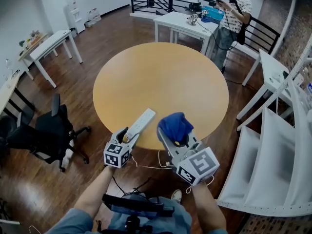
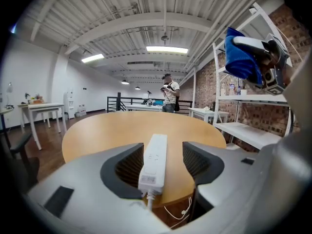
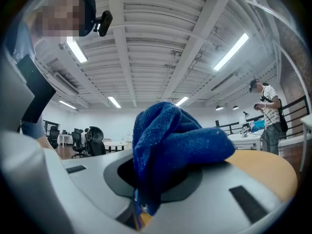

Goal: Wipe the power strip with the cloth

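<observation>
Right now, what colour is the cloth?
Blue. The cloth shows best in the right gripper view.

The head view looks steeply down on the round table (image 1: pixel 161 82), which both gripper views see low and close.

The cloth (image 1: pixel 175 125) is showing a deep blue with a nubbly knitted texture. The power strip (image 1: pixel 141 122) is looking plain white against the table (image 1: pixel 161 72), which is glowing a warm honey tan. The left gripper (image 1: pixel 127 136) and right gripper (image 1: pixel 174 134) are showing pale grey with black pads and black-and-white square patterns. The floor (image 1: pixel 102 38) is showing dark brown planks.
</observation>
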Motion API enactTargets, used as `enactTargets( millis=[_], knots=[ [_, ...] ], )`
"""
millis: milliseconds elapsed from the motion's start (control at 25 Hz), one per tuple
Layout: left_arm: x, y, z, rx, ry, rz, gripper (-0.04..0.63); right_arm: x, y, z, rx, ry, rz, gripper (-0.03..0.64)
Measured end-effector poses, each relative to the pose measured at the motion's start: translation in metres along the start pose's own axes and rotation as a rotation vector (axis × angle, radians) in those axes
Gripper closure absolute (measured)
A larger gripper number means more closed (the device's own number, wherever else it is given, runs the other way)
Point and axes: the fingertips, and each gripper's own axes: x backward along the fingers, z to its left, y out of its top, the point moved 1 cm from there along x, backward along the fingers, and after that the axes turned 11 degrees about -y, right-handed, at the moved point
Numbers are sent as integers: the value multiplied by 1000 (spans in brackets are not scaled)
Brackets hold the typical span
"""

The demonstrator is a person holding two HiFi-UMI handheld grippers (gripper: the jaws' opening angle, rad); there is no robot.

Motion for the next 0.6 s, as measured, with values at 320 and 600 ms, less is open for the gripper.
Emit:
enactTargets(
  millis=[320,600],
  knots=[
    [-21,-42,23,35,59,88,299,-16,-9,8,5,9,17,549],
    [-40,-60,34,11,105,159,275,-23,-20,2,-6,-10,42,549]
  ],
)
